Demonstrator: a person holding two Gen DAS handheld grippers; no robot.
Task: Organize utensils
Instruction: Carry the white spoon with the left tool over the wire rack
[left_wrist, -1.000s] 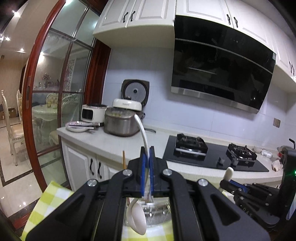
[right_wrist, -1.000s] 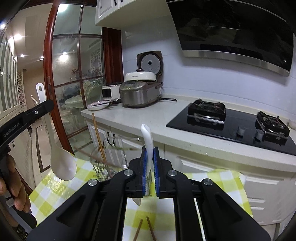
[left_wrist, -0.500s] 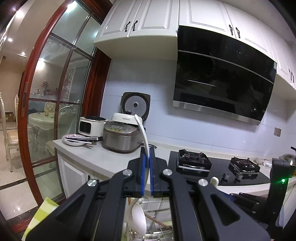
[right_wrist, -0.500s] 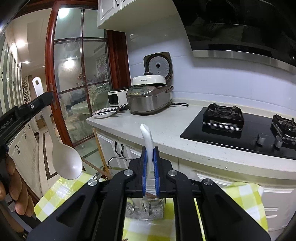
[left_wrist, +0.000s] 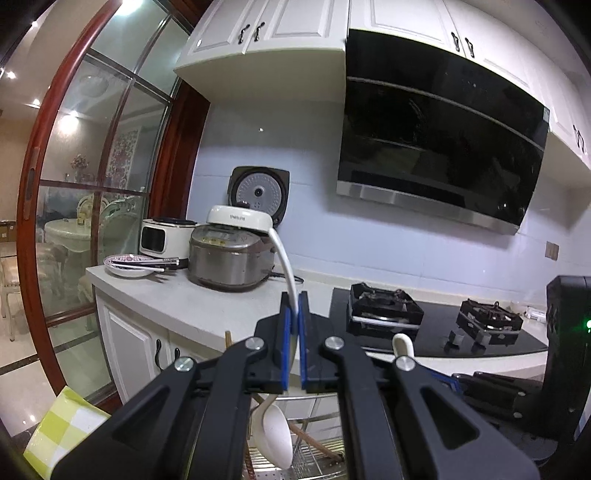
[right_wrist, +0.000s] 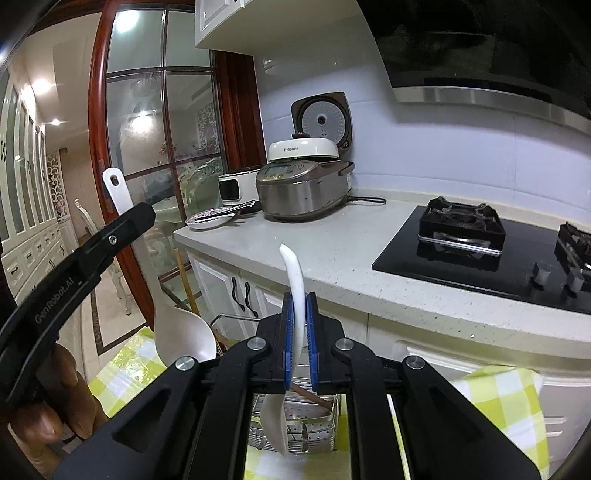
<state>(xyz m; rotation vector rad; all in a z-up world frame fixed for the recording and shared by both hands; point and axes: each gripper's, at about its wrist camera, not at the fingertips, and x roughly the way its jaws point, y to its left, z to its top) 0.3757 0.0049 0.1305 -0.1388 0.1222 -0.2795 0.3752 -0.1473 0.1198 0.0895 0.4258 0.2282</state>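
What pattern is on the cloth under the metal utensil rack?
Yellow-green and white checks; the cloth shows best in the right wrist view, under the rack.

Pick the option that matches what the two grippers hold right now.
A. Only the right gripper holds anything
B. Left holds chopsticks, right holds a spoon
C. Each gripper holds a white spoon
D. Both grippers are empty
C: the left gripper is clamped on the handle of one white spoon, and the right gripper is clamped on another white spoon, bowls hanging down above the metal utensil rack.
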